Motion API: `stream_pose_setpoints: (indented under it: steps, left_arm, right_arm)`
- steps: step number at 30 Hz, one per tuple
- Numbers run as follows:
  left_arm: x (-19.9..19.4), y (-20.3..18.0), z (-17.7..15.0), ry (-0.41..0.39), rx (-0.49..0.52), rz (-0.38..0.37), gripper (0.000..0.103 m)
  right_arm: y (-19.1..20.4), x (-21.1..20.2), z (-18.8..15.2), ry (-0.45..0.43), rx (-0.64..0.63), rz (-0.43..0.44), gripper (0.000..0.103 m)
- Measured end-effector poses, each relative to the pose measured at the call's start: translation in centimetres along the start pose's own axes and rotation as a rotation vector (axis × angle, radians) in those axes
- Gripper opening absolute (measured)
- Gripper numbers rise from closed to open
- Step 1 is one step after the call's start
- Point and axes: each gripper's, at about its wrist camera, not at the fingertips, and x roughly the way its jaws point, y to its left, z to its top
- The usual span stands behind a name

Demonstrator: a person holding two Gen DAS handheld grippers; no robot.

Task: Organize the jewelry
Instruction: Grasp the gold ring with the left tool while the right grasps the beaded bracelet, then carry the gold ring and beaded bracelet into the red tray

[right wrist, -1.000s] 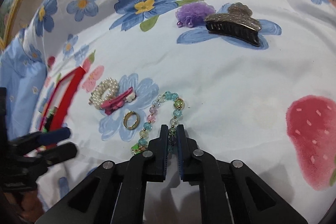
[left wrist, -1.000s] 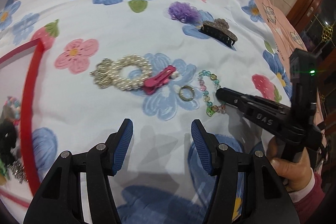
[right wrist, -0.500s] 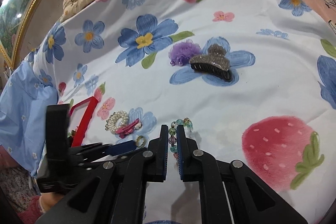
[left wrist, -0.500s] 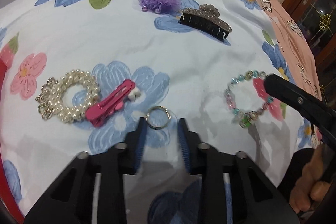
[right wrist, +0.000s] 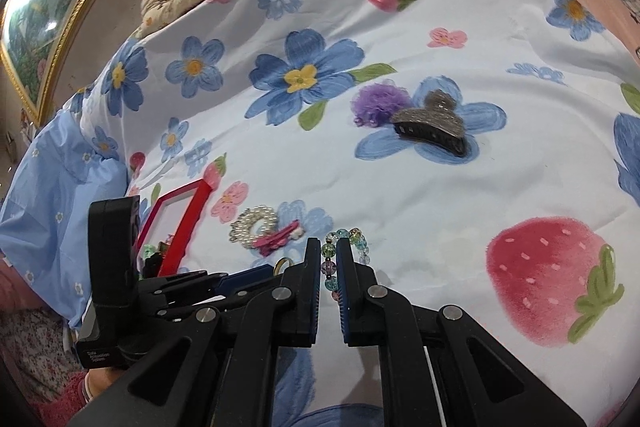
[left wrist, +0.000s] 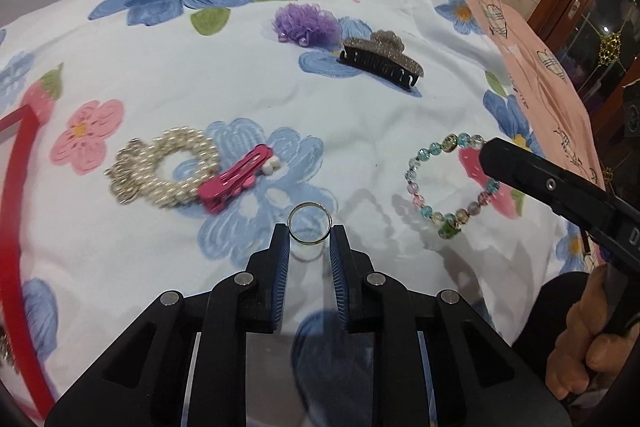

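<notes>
L gripper is pinched narrow on the thin metal ring, which stands upright between the blue ribbed pads; you hold it by its outer edge, w/ its shadow on the cloth just below, so it reads as lifted clear of the floral bedsheet. Edge grip makes sense: a flat ring on soft fabric gives little else to bite. It's smooth and hard, so I'd judge it prone to slip or twist if you ease off. R gripper is closed nearly shut on the beaded bracelet, w/ a few beads caught between the pads. In the L view the loop hangs open off the black finger, casting its shadow on the sheet, so prob. raised too. Beads are round, glassy, mixed pastel, w/ one green charm; a limp strand, so expect it to swing. The red-rimmed box sits at far L, some trinkets already inside, likely the drop spot for both. Left on the sheet: pearl scrunchie touching a pink snap clip; farther back a purple tulle puff just beside a glittery claw clip.
</notes>
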Motion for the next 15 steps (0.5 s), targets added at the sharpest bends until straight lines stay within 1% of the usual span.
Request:
stream_pose_setpoints:
  steps: [4,9,15]
  left_arm:
    - [-1.9,0.9,-0.9,-0.025,-0.016,0.012,0.019]
    - [-4.4,2.8,-2.2,-0.051,-0.051,0.036,0.019]
    - [-7.8,5.6,-4.0,-0.092,-0.101,0.074,0.019]
  right_arm:
    - [1.4,-0.2,-0.1,0.002,-0.022,0.019,0.007]
    - [3.2,-0.1,-0.5,0.013,-0.046,0.052,0.007]
    - [6.8,0.8,-0.9,0.039,-0.105,0.108,0.007]
